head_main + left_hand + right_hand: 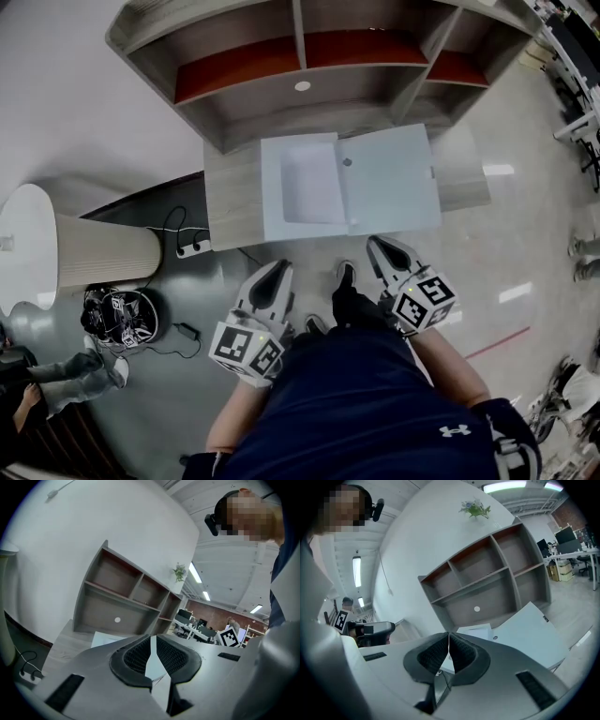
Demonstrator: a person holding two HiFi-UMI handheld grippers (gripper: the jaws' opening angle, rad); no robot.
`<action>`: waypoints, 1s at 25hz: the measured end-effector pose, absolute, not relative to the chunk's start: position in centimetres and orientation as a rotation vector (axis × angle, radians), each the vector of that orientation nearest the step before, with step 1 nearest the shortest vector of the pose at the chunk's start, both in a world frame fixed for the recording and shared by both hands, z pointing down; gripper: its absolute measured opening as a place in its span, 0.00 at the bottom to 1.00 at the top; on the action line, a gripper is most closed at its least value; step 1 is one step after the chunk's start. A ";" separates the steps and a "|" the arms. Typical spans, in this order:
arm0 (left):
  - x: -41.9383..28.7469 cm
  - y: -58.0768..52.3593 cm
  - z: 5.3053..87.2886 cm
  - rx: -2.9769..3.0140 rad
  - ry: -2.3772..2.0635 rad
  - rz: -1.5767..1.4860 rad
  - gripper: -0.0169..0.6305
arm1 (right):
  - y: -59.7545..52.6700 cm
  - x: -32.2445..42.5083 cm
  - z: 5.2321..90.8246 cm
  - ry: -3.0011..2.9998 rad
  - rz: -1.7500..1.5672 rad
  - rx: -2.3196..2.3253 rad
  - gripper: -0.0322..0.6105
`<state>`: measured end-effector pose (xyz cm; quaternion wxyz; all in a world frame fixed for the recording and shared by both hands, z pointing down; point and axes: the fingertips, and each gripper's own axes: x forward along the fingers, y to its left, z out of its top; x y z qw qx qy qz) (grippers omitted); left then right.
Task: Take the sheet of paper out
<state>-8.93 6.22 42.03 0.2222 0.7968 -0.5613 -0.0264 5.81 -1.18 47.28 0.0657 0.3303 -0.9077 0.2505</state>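
1. White flat case (352, 183) lies open on the wooden tabletop (230, 202), in front of the shelf unit (281, 103). Its lid (394, 178) is flopped out at 3 o'clock of the tray half.
2. Sheet of paper (314, 183) looks to be lying flat in the tray recess, not yet out. Its edges are hard to tell from the tray itself.
3. Left hand-held gripper (279, 268) is at 7 o'clock of the case, off the tabletop edge and close to the person's body. Jaws are only a thin slit apart, with nothing between them.
4. Right hand-held gripper (377, 244) is at 5 o'clock of the case, just short of the lid's near edge. Pads are pressed fully together and it holds nothing.
5. Step in hand, judged: the approach. The case is already open and neither gripper is touching case or paper.
6. Next move, judged: one gripper has to spread its jaws, go over the tray rim toward 12 o'clock and get a pad under a paper edge or corner. The sheet is thin and flat against the tray, so pinching it cleanly is the tricky bit. The other gripper will likely need to pin the case so it does not slide.
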 end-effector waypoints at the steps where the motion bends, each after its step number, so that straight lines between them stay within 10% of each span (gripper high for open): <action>1: -8.7 5.2 41.9 2.198 -1.552 -0.068 0.10 | -2.2 5.9 47.9 -2.726 0.787 0.989 0.07; 18: -6.8 -4.3 42.1 2.093 -1.625 -0.036 0.10 | -14.9 5.2 62.8 -2.385 1.326 0.885 0.08; 25: -7.8 -5.2 42.3 2.061 -1.638 -0.039 0.10 | -16.7 2.0 67.2 -2.287 1.327 0.815 0.26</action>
